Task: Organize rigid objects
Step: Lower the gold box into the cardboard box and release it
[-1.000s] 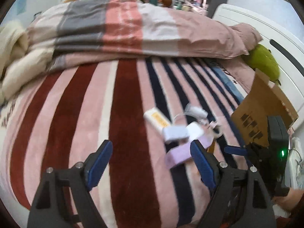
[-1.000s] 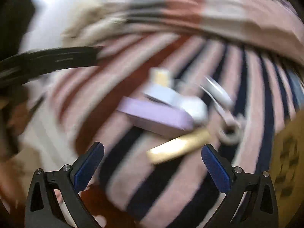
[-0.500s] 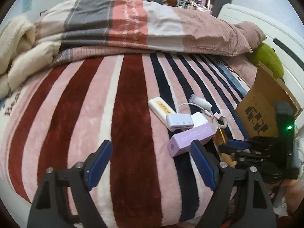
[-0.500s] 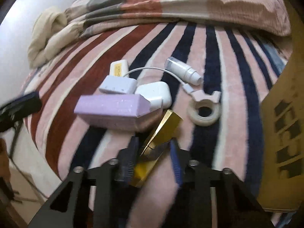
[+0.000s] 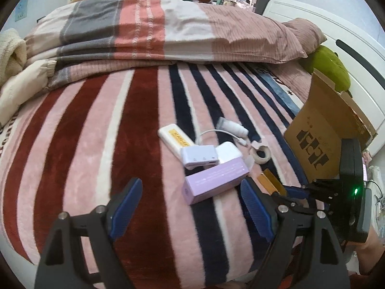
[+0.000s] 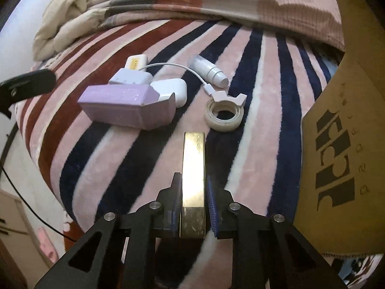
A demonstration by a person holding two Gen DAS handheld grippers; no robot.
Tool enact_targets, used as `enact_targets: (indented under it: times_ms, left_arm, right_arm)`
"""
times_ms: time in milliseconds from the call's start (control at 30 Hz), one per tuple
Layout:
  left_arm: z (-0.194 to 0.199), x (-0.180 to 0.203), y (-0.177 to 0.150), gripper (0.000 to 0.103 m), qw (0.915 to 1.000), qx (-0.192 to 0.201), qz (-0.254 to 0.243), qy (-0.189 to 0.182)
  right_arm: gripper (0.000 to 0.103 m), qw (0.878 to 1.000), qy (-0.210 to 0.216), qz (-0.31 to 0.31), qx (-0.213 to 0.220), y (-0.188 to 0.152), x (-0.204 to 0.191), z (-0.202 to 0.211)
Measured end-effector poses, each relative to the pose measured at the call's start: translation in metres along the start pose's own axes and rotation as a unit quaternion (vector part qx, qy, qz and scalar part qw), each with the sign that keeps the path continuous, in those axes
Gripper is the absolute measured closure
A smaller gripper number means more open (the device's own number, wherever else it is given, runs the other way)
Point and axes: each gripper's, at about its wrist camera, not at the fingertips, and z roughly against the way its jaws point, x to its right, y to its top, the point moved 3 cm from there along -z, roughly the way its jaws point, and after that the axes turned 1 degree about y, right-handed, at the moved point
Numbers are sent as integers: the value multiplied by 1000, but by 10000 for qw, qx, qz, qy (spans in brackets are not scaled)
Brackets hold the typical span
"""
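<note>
My right gripper point(image 6: 193, 195) is shut on a long gold box point(image 6: 193, 168), held just above the striped blanket; the gold box also shows in the left wrist view point(image 5: 270, 183). A purple box point(image 6: 125, 104) point(image 5: 215, 180), a white adapter point(image 6: 130, 78), a white charger case point(image 6: 172, 90), a white tube point(image 6: 210, 71), a tape roll point(image 6: 223, 114) and a white-and-yellow stick point(image 5: 174, 139) lie in a cluster ahead. My left gripper point(image 5: 192, 207) is open and empty, just short of the purple box.
A cardboard box point(image 5: 322, 132) point(image 6: 344, 130) stands on the bed at the right. A folded striped duvet point(image 5: 149, 29) lies across the back. A green plush point(image 5: 330, 68) sits by the white headboard. The bed's near edge is below both grippers.
My right gripper closed on the gold box, then straightened it in line with the fingers and drew it away from the purple box. The left gripper stayed open and shifted slightly.
</note>
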Motion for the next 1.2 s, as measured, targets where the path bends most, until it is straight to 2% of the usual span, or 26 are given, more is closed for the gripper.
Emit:
enact_targets:
  times_ms: [133,200,300,467,533,633,700,900,1067,1200]
  left_arm:
    - [0,12,4,21,9998,-43,-32,-216]
    - [4,18,10,21,9993,-4,-83,-363]
    - [15,22,25,22,9957,158,49,-910]
    - [29,33,56,42,9894,263,99,-1426]
    - [33,41,68,58,9856,286,79,-1666]
    - [41,59,90,71,9780,405,-29,-2048]
    - [43,78,104,77,9722,384,-150,-2307]
    - [29,149,139,78,9665,178,-720,-2456]
    - [4,211,159,77,9561,-171,-1067,-2724]
    - [-23,245,161,77,9509,-591,-1253,-2769]
  right_arm:
    - [90,9995,-130,263,138,-2,-7,5]
    - [90,9988,99,335,329,6,-12,15]
    - [90,9950,355,616,703,22,-24,40]
    - [90,9834,995,971,1167,52,-41,82]
    - [90,9782,1185,1079,1317,67,-44,94]
    - [90,9719,1303,1213,1543,79,-44,117]
    - [90,9710,1299,1179,1622,86,-33,131]
    - [90,9750,1165,801,1716,94,18,156]
    - [90,9819,846,302,1666,87,78,175]
    - [90,9870,711,-40,1438,80,119,176]
